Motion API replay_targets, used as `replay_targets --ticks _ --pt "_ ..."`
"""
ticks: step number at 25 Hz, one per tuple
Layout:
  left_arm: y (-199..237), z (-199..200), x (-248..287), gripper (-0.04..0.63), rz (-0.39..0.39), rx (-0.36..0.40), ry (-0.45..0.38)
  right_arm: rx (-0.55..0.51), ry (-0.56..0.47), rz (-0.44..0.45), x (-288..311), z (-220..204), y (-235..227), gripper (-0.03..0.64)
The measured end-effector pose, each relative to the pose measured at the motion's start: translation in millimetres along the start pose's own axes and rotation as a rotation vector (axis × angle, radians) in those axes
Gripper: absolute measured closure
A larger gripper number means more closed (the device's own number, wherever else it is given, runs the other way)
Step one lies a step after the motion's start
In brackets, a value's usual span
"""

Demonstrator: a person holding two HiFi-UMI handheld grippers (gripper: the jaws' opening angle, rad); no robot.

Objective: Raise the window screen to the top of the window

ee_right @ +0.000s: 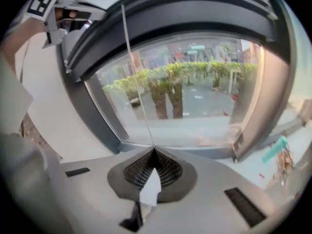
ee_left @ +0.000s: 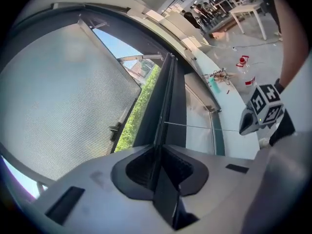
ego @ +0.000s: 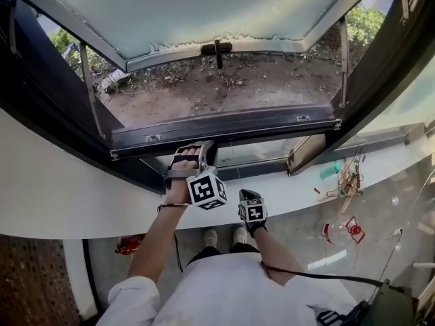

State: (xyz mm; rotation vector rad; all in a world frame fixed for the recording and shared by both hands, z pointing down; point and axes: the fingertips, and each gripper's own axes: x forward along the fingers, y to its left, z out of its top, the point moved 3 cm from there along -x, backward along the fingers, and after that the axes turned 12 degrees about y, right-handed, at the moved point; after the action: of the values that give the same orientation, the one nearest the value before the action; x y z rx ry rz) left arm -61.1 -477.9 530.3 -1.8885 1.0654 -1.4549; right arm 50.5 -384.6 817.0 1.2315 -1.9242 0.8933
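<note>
Left gripper [ego: 192, 151] clamped on screen rail [ego: 272, 124], centre of head view, low in window [ego: 47, 107]; right gripper [ego: 250, 206] pinched shut on pull cord [ee_right: 133, 57]. I'd fear uneven lifting jamming the rail

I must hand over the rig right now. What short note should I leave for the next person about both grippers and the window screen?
The left gripper is shut on the thin edge of the long dark metal bar, apparently the screen's pull bar, which lies low at the bottom of the window opening.
The right gripper is shut on the thin pale cord, which runs taut up to that bar.
Done: both grips are taken.
Left: the bar is not yet raised; bring it to the top of the window.
</note>
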Motion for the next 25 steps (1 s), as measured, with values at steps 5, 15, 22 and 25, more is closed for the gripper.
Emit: replay_targets --ticks 5,15,22,25 --pt "10.6 5.5 -7.4 0.563 -0.012 -0.043 -0.061 0.03 0.002 0.048 -8.3 -39.8 -3.6 0.616" --pt "35.7 10.4 -36.7 0.563 0.093 -0.128 -0.193 -0.126 -0.053 0.05 -12.6 -14.0 21.0 0.616" --pt "21.7 -10.0 -64.5 0.563 0.056 -0.474 -0.349 -0.103 -0.099 0.049 -16.6 -2.7 14.1 0.615" --pt "2.7 -22.2 -66.0 0.563 -0.006 -0.643 -0.365 -0.139 -0.109 0.051 -12.6 3.0 25.5 0.615"
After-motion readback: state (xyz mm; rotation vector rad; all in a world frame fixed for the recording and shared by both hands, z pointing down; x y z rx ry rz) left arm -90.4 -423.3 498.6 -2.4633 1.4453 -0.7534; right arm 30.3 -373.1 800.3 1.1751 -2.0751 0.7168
